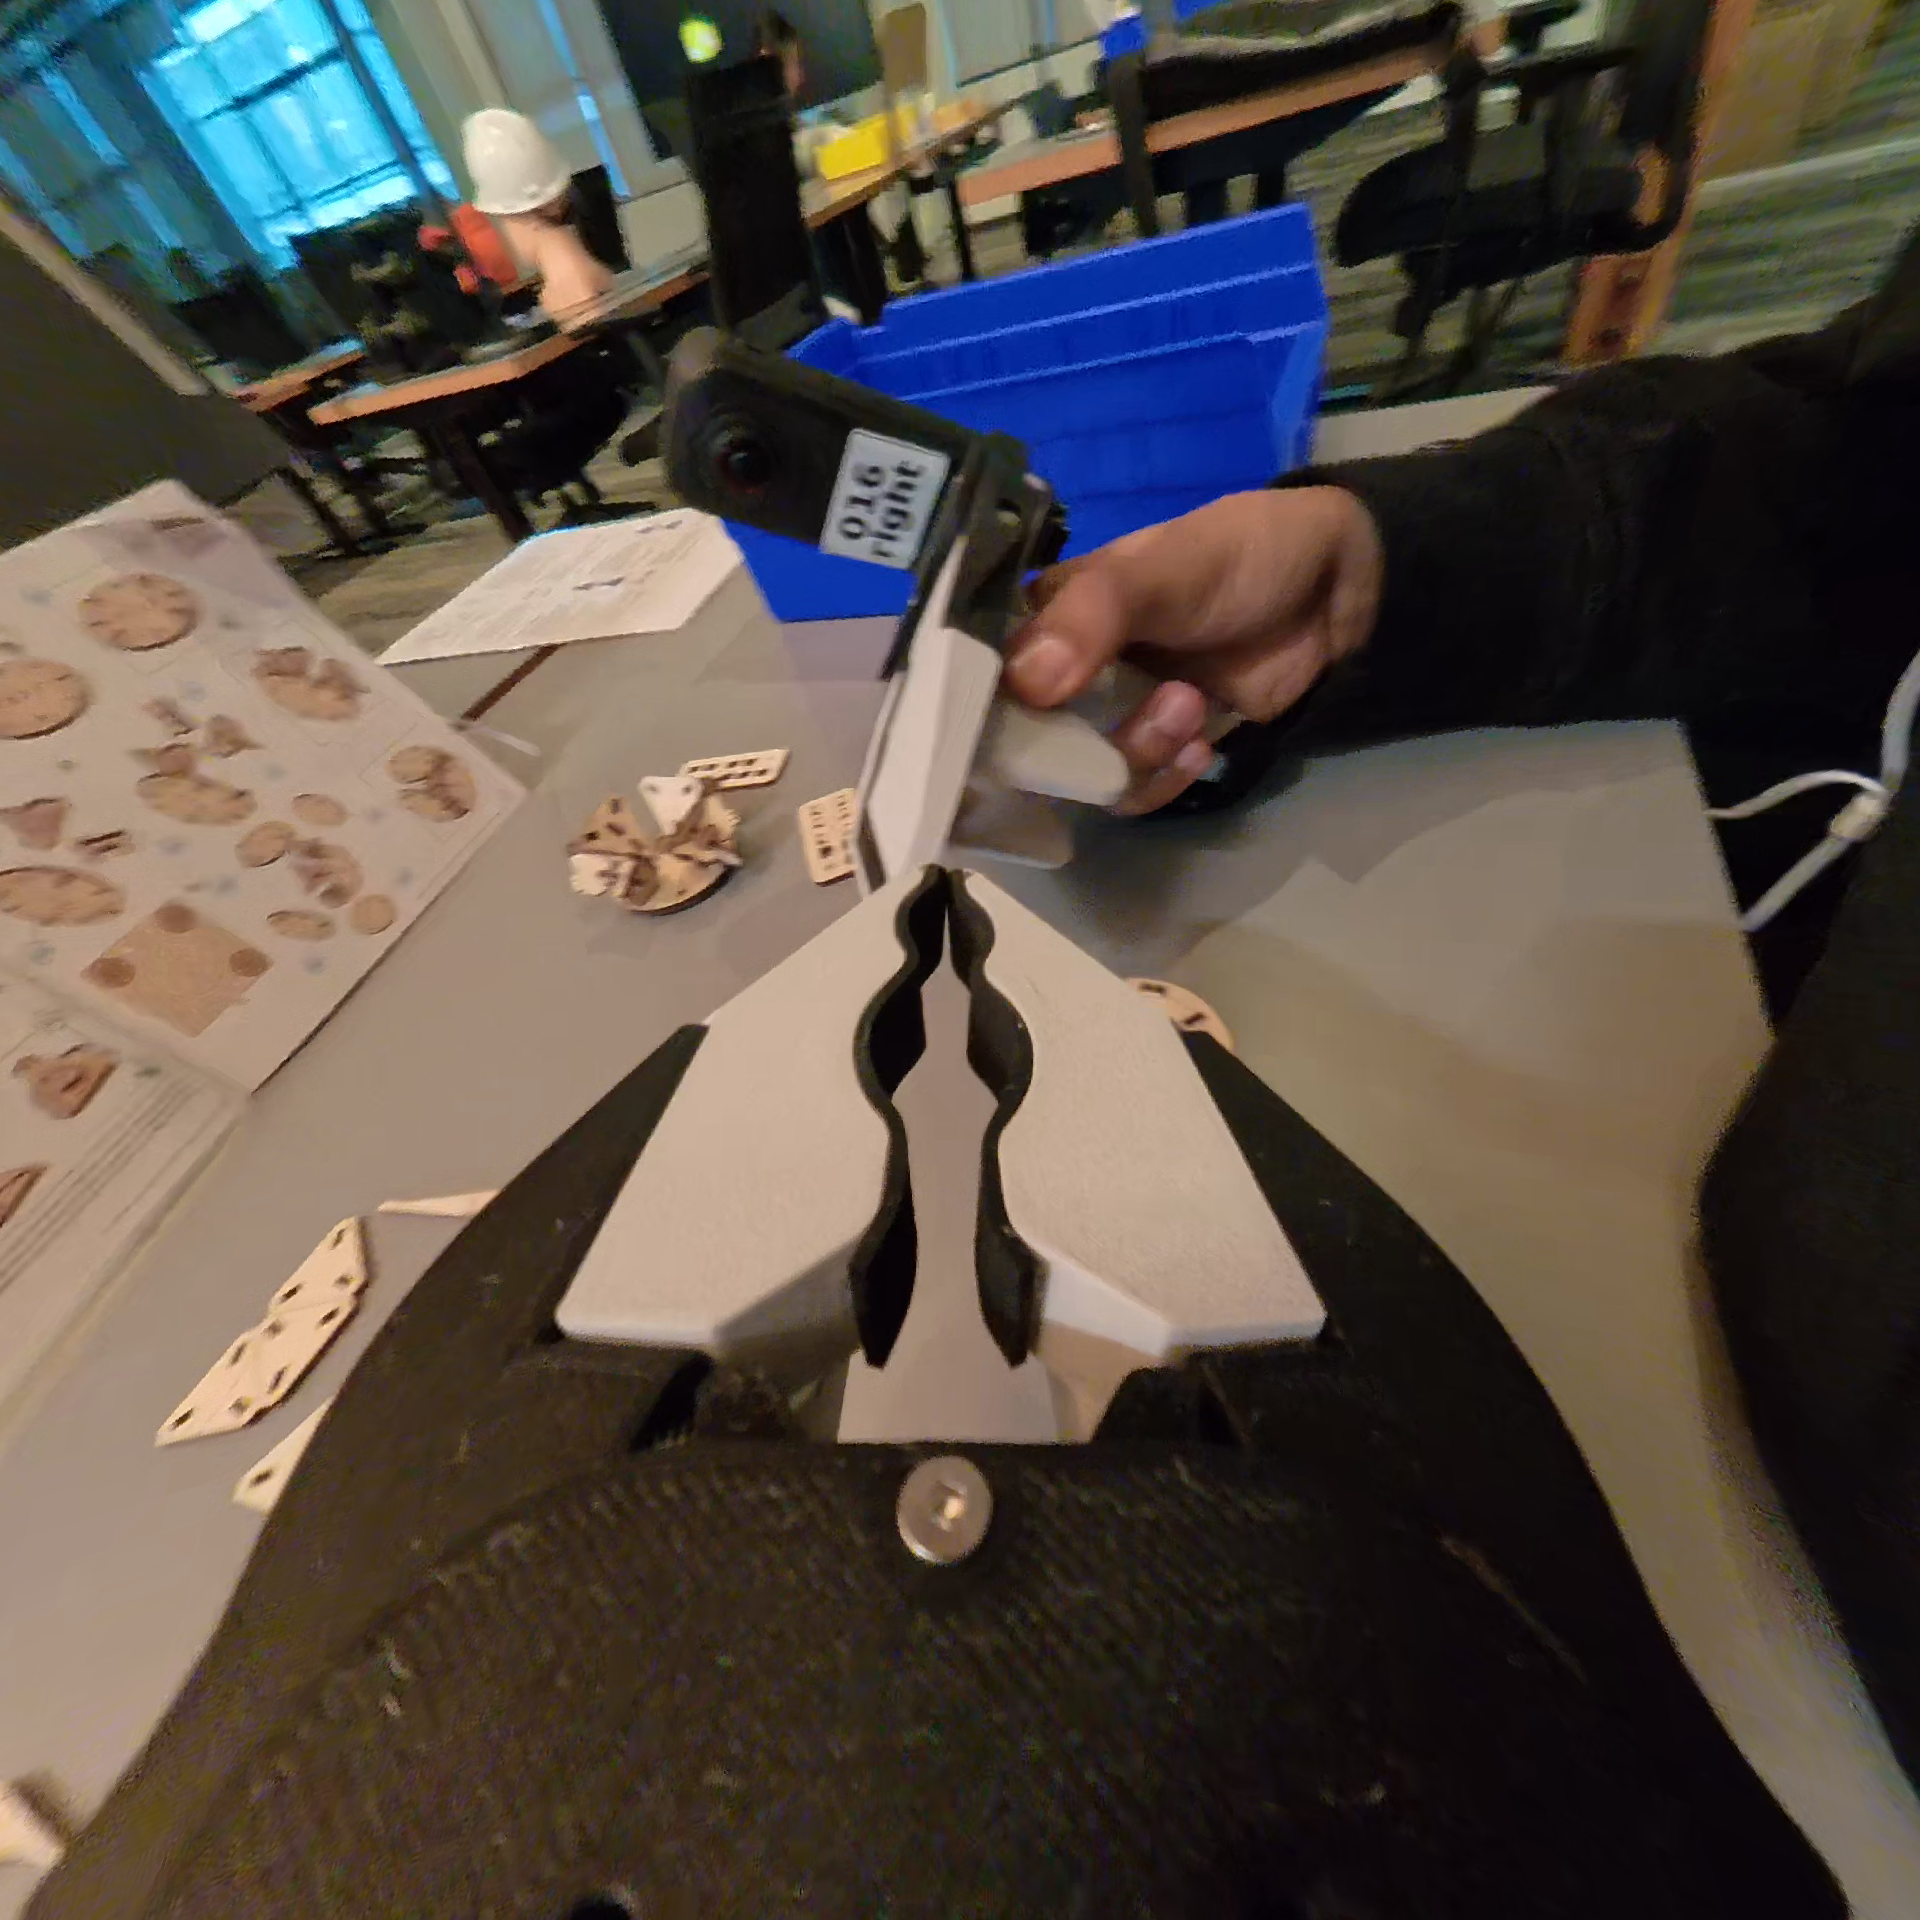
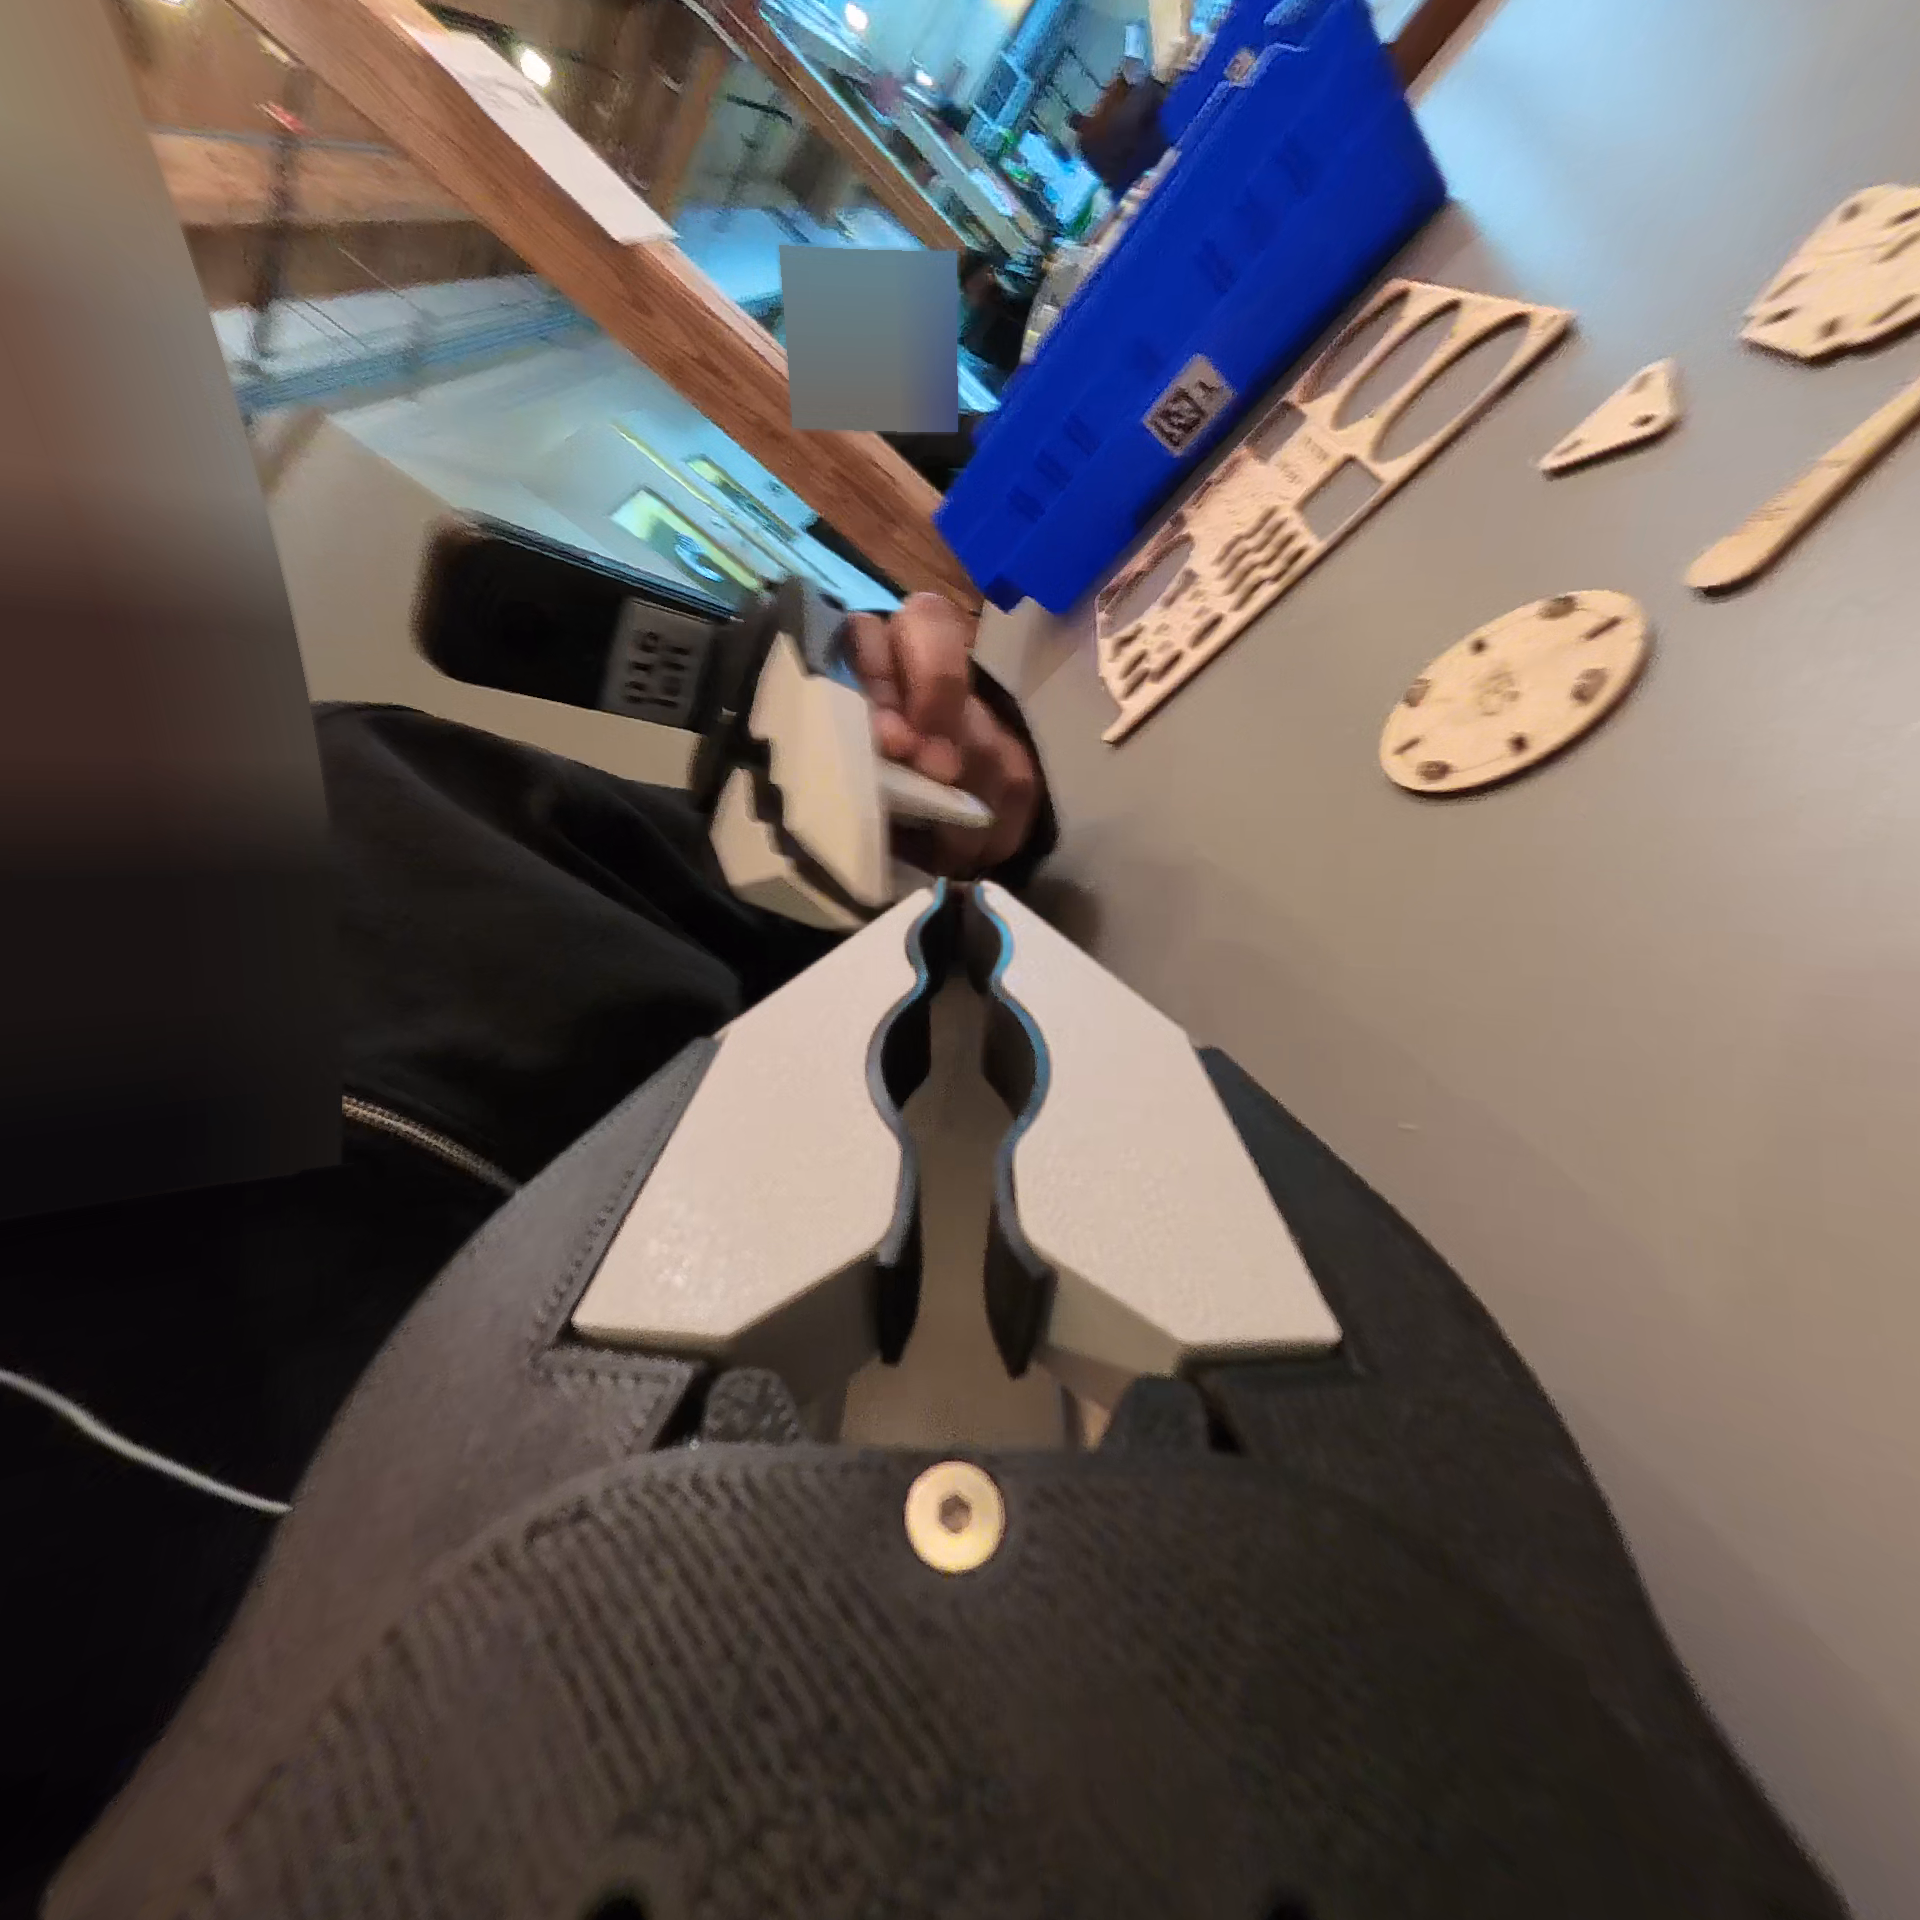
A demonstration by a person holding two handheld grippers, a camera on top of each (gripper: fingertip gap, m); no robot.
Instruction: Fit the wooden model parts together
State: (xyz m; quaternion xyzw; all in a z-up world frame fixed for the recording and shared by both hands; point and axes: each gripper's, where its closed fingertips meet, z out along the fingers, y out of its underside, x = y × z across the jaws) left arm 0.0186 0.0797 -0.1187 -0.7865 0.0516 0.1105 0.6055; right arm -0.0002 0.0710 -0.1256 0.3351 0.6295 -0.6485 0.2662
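In the left wrist view the left gripper (image 1: pixel 945 878) sits at frame centre, its jaws closed tip to tip with nothing between them. Just beyond, the right gripper (image 1: pixel 883 862) is gripped by a hand (image 1: pixel 1195 623). Left of centre lies one small wooden assembly (image 1: pixel 655 842) with two slotted wooden pieces (image 1: pixel 826 836) beside it. At upper centre stands one blue bin (image 1: pixel 1122 395).

In the right wrist view the right gripper (image 2: pixel 956 894) also has its tips together, bare. One wooden disc (image 2: pixel 1512 707) lies at right on the grey table (image 2: pixel 1455 1143).

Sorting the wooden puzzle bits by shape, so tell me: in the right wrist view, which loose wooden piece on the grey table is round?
The flat disc with dark slots around its edge. The small triangle and the long stick beyond it are not round.
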